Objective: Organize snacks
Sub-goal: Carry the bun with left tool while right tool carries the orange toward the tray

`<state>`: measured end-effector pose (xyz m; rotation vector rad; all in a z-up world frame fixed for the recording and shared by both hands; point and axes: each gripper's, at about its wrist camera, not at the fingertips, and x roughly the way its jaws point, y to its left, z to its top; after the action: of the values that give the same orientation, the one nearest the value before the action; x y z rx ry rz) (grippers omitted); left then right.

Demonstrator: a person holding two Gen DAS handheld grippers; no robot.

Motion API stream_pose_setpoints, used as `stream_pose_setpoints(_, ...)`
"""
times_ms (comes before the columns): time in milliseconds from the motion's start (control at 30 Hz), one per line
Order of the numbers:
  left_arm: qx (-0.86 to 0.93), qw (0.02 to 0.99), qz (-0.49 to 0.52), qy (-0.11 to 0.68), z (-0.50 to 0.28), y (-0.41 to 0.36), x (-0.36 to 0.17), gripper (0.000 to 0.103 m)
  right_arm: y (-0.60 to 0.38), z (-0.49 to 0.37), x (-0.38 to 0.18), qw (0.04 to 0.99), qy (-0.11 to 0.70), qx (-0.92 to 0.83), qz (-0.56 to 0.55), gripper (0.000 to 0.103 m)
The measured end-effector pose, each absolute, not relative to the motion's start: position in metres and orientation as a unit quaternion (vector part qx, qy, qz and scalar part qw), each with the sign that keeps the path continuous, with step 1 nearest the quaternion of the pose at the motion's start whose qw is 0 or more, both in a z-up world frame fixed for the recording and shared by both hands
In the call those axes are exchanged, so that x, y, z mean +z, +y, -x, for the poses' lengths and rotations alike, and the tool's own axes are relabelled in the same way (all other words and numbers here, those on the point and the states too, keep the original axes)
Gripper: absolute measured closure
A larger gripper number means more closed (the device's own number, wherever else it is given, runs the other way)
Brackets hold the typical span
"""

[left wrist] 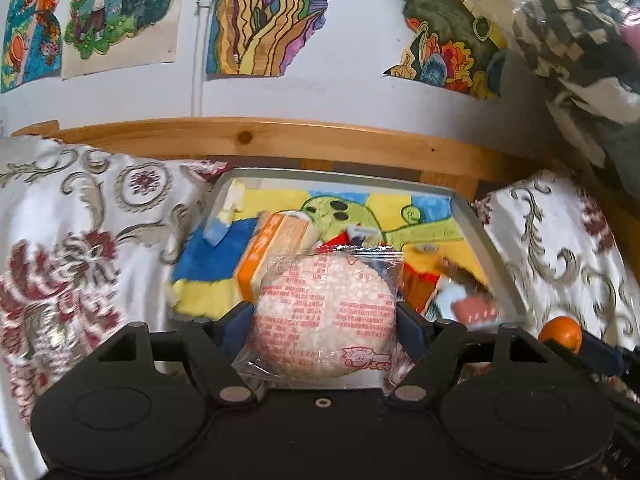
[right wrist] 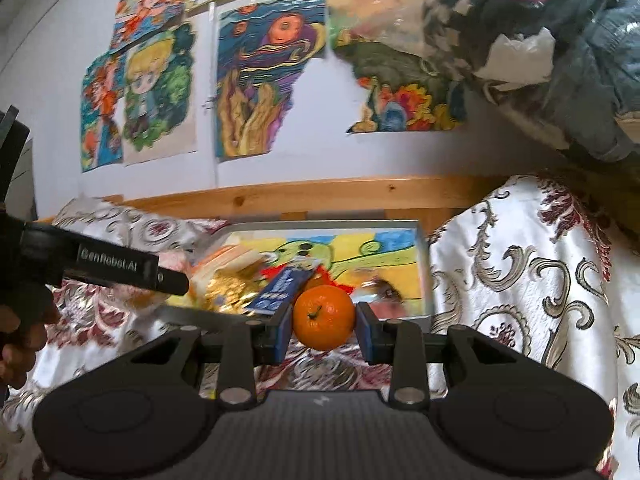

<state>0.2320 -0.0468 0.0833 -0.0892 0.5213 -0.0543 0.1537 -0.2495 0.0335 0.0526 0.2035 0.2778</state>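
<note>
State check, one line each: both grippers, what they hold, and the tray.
left gripper: shut on the wrapped rice cake
rice cake: sealed, held off the cloth
right gripper: shut on the tangerine
tangerine: whole, unpeeled
tray: open-topped, snack packets piled inside

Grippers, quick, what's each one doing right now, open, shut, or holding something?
Left gripper: closed on the wrapped round rice cake.
Right gripper: closed on the orange tangerine.

Your left gripper (left wrist: 326, 320) points slightly downward, jaws wide and clamped on a wrapped cake; your right gripper (right wrist: 324, 318) sits nearly level, pinching an orange. Your left hand (right wrist: 16, 344) grips its handle.
</note>
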Motion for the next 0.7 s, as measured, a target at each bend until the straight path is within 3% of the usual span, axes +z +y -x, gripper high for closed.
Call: stream_pose_setpoints(700,-0.049,0.971,0.038,0.232,-0.338,-0.109,0.078,0.026,-0.276,-0.247,0.017,0.995,0.065,0.077,-0.021,0.065)
